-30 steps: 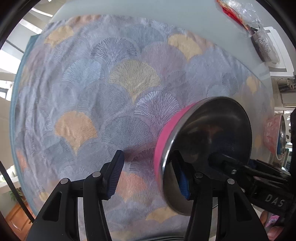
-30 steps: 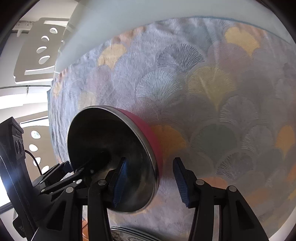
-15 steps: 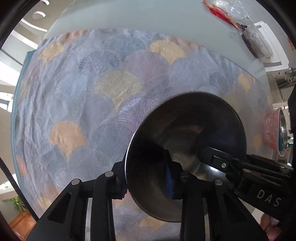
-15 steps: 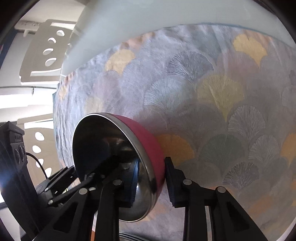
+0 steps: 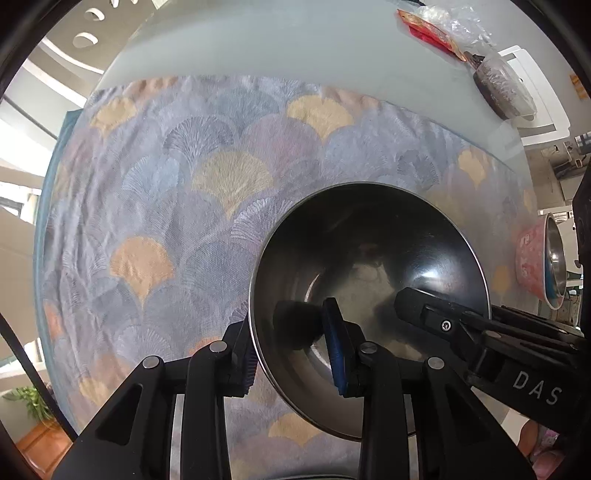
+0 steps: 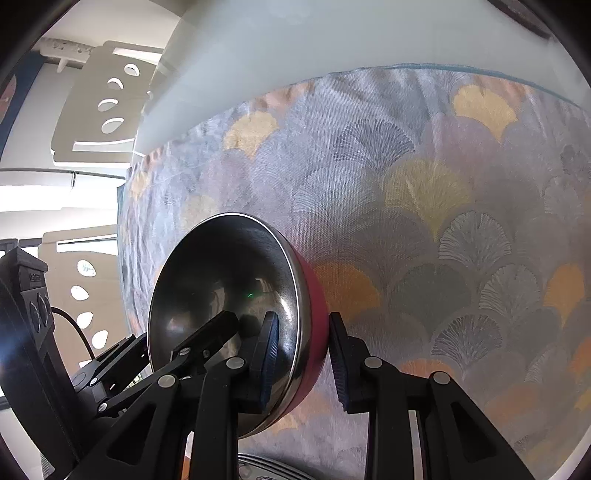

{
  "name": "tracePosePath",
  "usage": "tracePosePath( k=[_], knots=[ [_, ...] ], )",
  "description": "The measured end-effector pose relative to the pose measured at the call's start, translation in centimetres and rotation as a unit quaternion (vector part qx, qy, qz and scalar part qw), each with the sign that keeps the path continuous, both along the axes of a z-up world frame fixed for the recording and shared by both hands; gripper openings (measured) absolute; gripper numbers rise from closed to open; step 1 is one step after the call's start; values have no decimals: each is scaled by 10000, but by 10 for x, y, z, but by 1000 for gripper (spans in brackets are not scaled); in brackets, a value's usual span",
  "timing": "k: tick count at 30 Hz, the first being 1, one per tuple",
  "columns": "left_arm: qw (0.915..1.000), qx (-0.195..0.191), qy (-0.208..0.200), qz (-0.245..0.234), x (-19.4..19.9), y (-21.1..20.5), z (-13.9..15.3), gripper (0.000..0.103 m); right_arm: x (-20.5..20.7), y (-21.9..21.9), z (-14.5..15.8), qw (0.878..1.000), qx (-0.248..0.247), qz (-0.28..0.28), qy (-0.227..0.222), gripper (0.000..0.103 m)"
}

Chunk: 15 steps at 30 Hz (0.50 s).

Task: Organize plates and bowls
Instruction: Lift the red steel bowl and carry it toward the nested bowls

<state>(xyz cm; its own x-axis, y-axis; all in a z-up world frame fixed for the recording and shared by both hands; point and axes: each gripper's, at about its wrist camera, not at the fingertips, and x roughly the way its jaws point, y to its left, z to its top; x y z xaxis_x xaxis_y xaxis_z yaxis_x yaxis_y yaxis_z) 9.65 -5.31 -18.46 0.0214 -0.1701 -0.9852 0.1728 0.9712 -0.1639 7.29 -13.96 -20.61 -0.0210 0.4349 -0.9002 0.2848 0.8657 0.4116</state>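
Observation:
A steel bowl (image 5: 373,291) with a pink outside is held above the fan-patterned cloth (image 5: 177,206), tipped on its side. My left gripper (image 5: 291,354) is shut on its rim, one pad inside and one outside. My right gripper (image 6: 301,350) is shut on the opposite rim of the same bowl (image 6: 229,280), its pink wall between the pads. Each view shows the other gripper's finger reaching into the bowl. A second pink bowl (image 5: 541,266) with a steel inside stands at the right edge of the cloth.
The cloth (image 6: 424,206) covers a pale glass table (image 5: 295,48). A wrapped dark item (image 5: 502,85) and a red packet (image 5: 428,29) lie at the far right. A stack of plates (image 6: 266,467) shows at the bottom of the right wrist view. White chairs (image 6: 99,110) stand at the left.
Both grippers closed on the bowl's rim, the left from open a second ago. The bowl turned so its steel inside faces the left camera, and the views rose away from the cloth.

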Motion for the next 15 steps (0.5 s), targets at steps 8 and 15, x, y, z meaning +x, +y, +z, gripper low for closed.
tracePosePath(
  k=[8, 15],
  knots=[
    [9999, -86, -149, -4, -18, 18, 13, 28, -8, -7, 17, 9999, 1, -26, -158, 27],
    [9992, -127, -370, 58, -32, 25, 39, 28, -15, -9, 41, 9992, -78, 59, -389, 27]
  ],
)
